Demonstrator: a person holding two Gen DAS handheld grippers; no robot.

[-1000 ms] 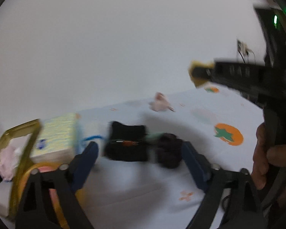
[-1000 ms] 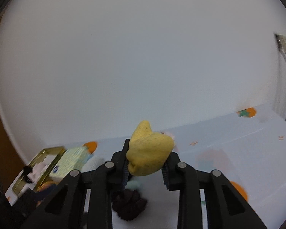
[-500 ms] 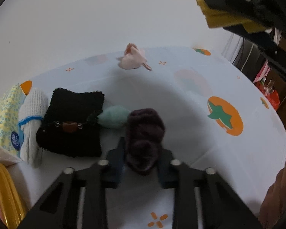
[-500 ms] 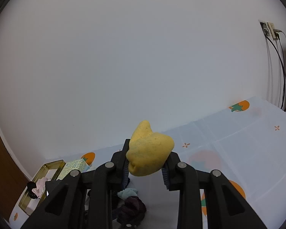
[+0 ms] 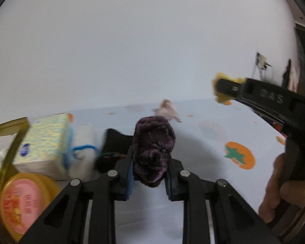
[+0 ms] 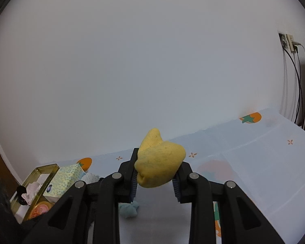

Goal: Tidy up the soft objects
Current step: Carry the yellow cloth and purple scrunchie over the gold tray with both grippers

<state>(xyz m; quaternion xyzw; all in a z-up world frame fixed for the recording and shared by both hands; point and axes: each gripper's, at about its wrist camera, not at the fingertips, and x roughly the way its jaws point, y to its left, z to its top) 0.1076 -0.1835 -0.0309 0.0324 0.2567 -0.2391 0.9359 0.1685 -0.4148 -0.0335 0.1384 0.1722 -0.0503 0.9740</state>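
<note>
the left gripper [image 5: 149, 169] had clamped a dark purple fuzzy bundle [image 5: 153, 150] between its blue pads, low in the centre of the left wrist view; its jaws had just been closing, and the bundle bulged up above them, clear of the tablecloth [image 5: 203, 138]. behind it to the left lay a black knitted piece [image 5: 113, 140], partly hidden, then a white rolled cloth with a blue band [image 5: 84, 148] and a tissue pack [image 5: 44, 140] leaning against it. a gold-rimmed tray [image 5: 10, 142] filled the lower left edge, with a round pink-lidded tin [image 5: 20, 201] in front of it. a small pink soft thing [image 5: 166, 109] sat blurred, further back near the wall.

the right gripper [image 6: 155, 180] was clenched on a yellow sponge-like lump [image 6: 159, 166], low in the centre of the right wrist view, held above the table. the same lump [image 5: 220, 93] showed at the right of the left wrist view, at the tip of that gripper, with the person's hand [image 5: 280, 189] on its handle at the lower right. beneath the right gripper's left finger a pale teal soft piece [image 6: 129, 210] rested on the cloth. orange fruit prints dotted the tablecloth, and cables [image 6: 296, 81] hung from a wall socket at the upper right.
</note>
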